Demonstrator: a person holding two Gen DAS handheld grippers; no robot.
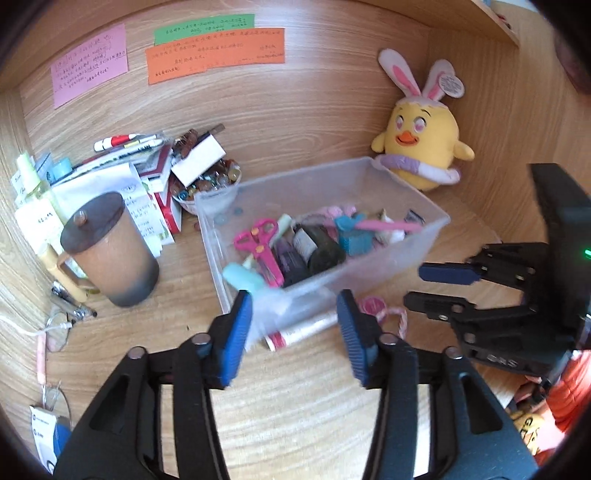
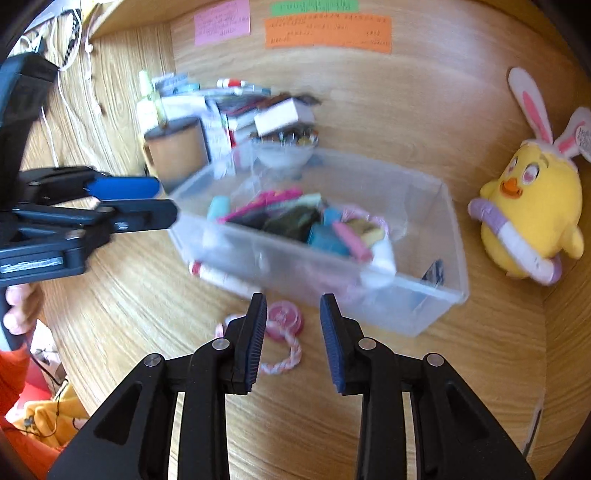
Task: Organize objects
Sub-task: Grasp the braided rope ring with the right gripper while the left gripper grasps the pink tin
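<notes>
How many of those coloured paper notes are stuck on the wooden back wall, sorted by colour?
Pink note: 1
Green note: 1
Orange note: 1
Total: 3

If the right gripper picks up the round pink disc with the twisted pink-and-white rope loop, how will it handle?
The round pink disc looks rigid and flat, so probably graspable across its edges. Its twisted pink-and-white rope loop lies limp on the wooden desk, so it would likely dangle and swing. Both seem light. The right gripper is open.
</notes>
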